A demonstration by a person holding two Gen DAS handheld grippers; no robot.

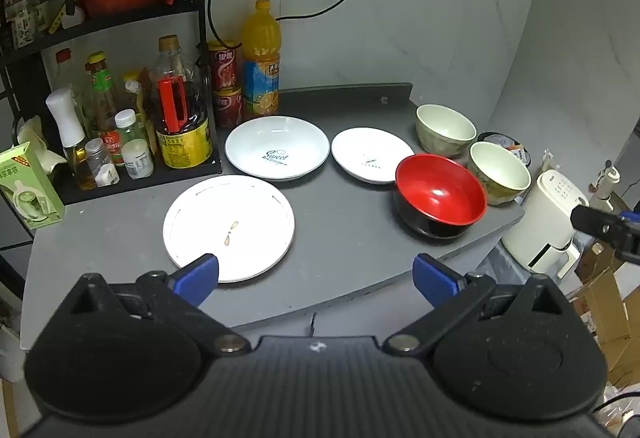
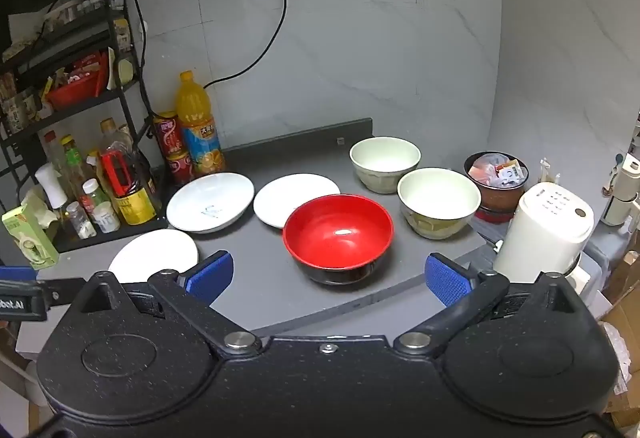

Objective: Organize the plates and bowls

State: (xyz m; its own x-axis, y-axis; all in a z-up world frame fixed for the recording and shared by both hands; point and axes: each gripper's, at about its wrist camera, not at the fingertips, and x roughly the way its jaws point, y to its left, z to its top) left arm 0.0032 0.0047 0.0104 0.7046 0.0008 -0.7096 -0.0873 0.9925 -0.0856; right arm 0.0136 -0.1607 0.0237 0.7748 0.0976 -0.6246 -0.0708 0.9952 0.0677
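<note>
A: Plates and bowls status: nothing stacked yet. 3 plates and 3 bowls all sit singly on the dark grey desk (image 1: 344,250).

B: Layout?

A: Flat white round plate with a small brown mark (image 1: 229,228) is nearest the front left. Behind it, the deep white plate with "Sweet" lettering (image 1: 277,153), and just beside that the smaller white plate (image 1: 372,155). None of the 3 overlap. Glossy red bowl with black outside (image 1: 440,195) is front right; its rim looks to cover the small plate's edge, but I cannot tell if they touch. The 2 pale green bowls sit behind it: rear one (image 1: 445,129) and the nearer one (image 1: 499,172), the latter close to the desk's right edge.

B: Grippers?

A: Left gripper (image 1: 316,276) has blue pads spread wide, holds nothing, touches nothing. It hangs over the front edge, left pad above the near rim of the flat plate. Right gripper (image 2: 329,276) is also spread wide and empty, aimed at the red bowl, which sits between its pads but further on.

B: So progress?

A: I'd call it 0 done. All grouping is left: plates into 1 stack, bowls nested. Red bowl looks the likely first pick for the right side, flat plate for the left.
</note>
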